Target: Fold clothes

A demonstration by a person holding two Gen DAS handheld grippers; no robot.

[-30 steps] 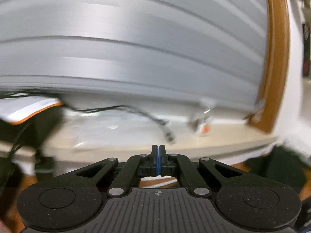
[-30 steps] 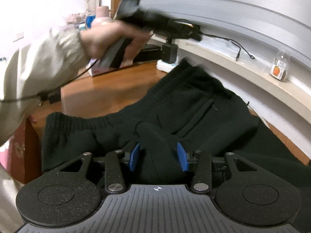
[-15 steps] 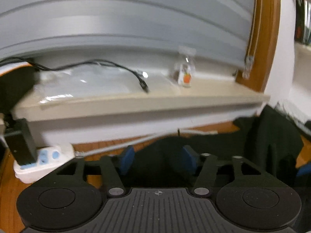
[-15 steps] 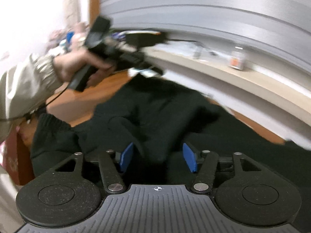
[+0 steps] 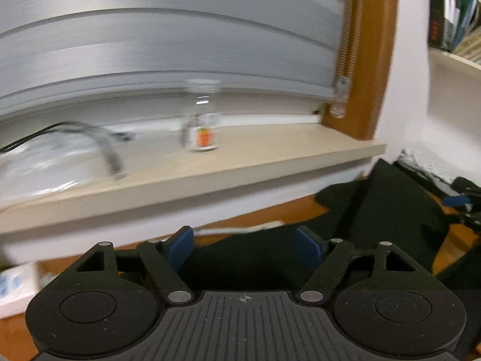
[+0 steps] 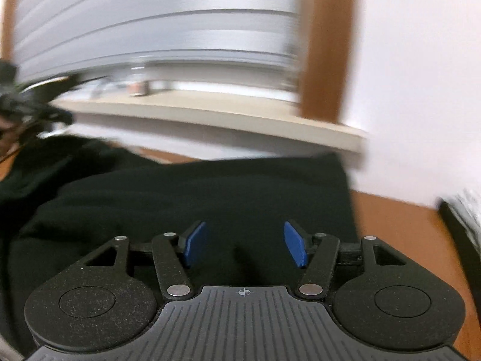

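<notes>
Garment: black clothing is lying spread on the wooden table, below the windowsill.
Left gripper: jaws have just been opening, standing released over the dark fabric.
Right gripper: jaws released, pads gripping nothing, garment lying beneath.
Small bottle: standing on the sill.

black grippers, blue-padded fingers, silver pivot screws

home room, window sill under grey blinds, bookshelf, wooden desk
</notes>
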